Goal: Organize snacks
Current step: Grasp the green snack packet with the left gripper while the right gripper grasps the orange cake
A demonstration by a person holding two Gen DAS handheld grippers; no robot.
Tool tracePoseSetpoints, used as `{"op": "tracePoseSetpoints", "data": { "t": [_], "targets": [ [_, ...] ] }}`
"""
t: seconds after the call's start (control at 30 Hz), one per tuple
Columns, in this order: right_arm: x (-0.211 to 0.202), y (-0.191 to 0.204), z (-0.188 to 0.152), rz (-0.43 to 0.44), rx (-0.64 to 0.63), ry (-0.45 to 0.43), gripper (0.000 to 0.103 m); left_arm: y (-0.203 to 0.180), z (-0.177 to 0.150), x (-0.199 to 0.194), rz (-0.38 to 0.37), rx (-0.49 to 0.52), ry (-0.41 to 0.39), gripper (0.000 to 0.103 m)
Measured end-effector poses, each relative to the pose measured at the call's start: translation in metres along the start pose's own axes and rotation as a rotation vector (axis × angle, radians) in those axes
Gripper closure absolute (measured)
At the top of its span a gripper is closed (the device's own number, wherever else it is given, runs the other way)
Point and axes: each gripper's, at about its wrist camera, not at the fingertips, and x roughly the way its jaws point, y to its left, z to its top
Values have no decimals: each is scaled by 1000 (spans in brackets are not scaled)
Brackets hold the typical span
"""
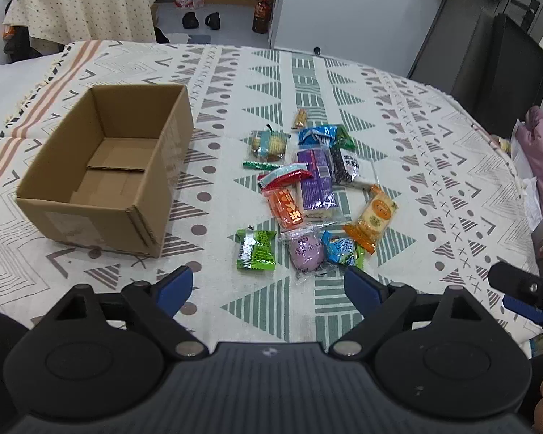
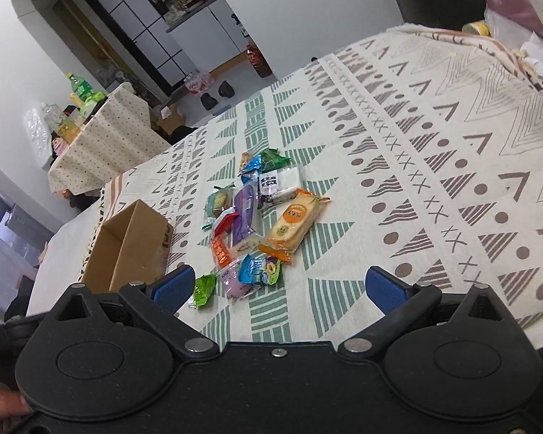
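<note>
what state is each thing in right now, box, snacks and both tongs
cardboard box: open at the top, upright, nothing inside
snack packets: sealed, heaped loose on the cloth to the right of the box
green packet: lying flat at the near edge of the heap
left tongs: open, holding nothing
right tongs: open, holding nothing

We see printed characters on several snack wrappers, on the orange packet (image 1: 289,208), the black-and-white packet (image 1: 349,166), the purple bun wrapper (image 1: 305,249) and the blue packet (image 1: 340,247), all too small and blurred to read
</note>
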Motion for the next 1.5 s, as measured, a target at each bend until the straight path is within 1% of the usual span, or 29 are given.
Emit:
{"op": "tracePoseSetpoints", "data": {
  "t": [0.1, 0.17, 0.2, 0.23, 0.33, 0.43, 0.53, 0.67, 0.8, 0.97, 1.1, 1.17, 1.23, 1.37, 1.5],
  "targets": [
    [8, -5, 2, 0, 20, 4, 7, -1, 2, 12, -1, -3, 15, 19],
    [14, -9, 2, 11, 32, 12, 7, -1, 2, 19, 0, -6, 24, 22],
    [18, -10, 2, 15, 38, 22, 8, -1, 3, 23, 1, -10, 30, 25],
    [22, -11, 3, 20, 43, 30, 12, -1, 4, 26, -1, -13, 34, 28],
    [35, -14, 4, 38, 57, 69, 20, -1, 6, 37, 1, -18, 43, 33],
    [48, -15, 5, 64, 67, 109, 26, 2, 7, 48, -1, -33, 59, 36],
    [61, -16, 7, 60, 77, 137, 33, 5, 8, 60, 3, -40, 77, 38],
    [76, -16, 9, 59, 88, 156, 36, 11, 11, 76, -5, -57, 92, 41],
    [91, -18, 14, 43, 99, 171, 41, 16, 16, 94, -11, -74, 103, 48],
    [108, -21, 21, 21, 128, 174, 44, 21, 19, 116, -12, -93, 141, 51],
    [123, -24, 27, 5, 156, 177, 44, 23, 21, 132, -19, -100, 170, 59],
    [132, -22, 31, 2, 162, 180, 44, 23, 22, 139, -24, -102, 181, 61],
    [143, -20, 35, 4, 169, 182, 44, 23, 24, 145, -23, -99, 185, 66],
    [161, -14, 40, -9, 163, 189, 44, 21, 30, 148, -21, -89, 180, 69],
    [174, -9, 38, -39, 149, 213, 44, 24, 32, 148, -24, -101, 180, 73]
  ]
}}
